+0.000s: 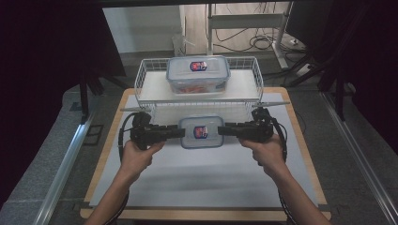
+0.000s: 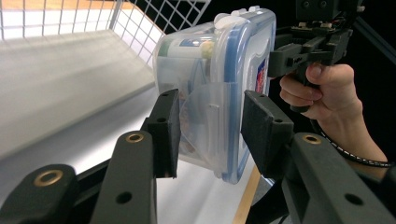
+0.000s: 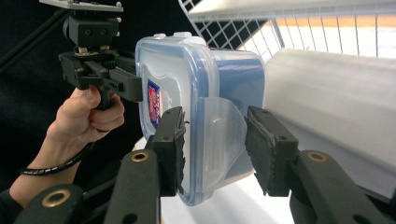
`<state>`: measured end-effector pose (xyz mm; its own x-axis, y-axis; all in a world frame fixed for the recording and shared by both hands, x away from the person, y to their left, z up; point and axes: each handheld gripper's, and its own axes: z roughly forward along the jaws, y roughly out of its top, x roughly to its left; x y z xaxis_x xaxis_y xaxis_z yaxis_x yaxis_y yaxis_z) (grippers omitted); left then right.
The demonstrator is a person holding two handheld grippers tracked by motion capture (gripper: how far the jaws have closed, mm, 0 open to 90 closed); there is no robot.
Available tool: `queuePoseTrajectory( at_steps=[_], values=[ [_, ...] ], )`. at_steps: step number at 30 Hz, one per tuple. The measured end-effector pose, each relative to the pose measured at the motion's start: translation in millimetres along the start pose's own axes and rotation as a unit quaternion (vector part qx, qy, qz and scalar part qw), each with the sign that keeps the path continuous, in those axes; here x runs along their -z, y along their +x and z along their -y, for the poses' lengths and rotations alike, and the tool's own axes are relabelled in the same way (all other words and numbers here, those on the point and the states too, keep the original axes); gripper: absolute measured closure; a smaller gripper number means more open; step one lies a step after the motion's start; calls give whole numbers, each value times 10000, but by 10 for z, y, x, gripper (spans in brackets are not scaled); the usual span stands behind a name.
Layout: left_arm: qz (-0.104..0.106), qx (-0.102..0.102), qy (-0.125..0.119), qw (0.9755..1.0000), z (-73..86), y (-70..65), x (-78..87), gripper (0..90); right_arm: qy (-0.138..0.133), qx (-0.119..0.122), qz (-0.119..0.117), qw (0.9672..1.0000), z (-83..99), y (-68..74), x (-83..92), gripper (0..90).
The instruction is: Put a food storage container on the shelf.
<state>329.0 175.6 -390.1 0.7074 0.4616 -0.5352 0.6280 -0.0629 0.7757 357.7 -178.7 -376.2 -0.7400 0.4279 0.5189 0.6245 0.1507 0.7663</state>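
A clear plastic food container [image 1: 201,132] with a blue-rimmed lid and a red-and-blue label hangs above the white table top, just in front of the wire rack. My left gripper [image 1: 180,132] is shut on its left end and my right gripper [image 1: 220,130] is shut on its right end. In the left gripper view the pads [image 2: 166,130] clamp base and lid around a side latch flap of the container [image 2: 219,70], with the right gripper [image 2: 280,58] at the far end. The right gripper view shows its own jaws [image 3: 212,144] closed across the container [image 3: 187,70] and the left gripper [image 3: 133,86] beyond.
A second, similar container [image 1: 198,74] sits on the white shelf of the wire rack [image 1: 141,77] at the back of the table. The white mat [image 1: 197,178] lies on a wooden-edged table. Dark curtains, metal rails and cables surround it.
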Motion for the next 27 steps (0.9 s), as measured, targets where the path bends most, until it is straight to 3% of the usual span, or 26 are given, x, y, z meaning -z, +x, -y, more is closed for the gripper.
queuePoseTrajectory(
  at_steps=[27],
  values=[
    [-87, 36, -284, 9996, -749, 13, 185, 583, -316, -74, -61, 9995, -697, 26, 7, 582]
  ],
)
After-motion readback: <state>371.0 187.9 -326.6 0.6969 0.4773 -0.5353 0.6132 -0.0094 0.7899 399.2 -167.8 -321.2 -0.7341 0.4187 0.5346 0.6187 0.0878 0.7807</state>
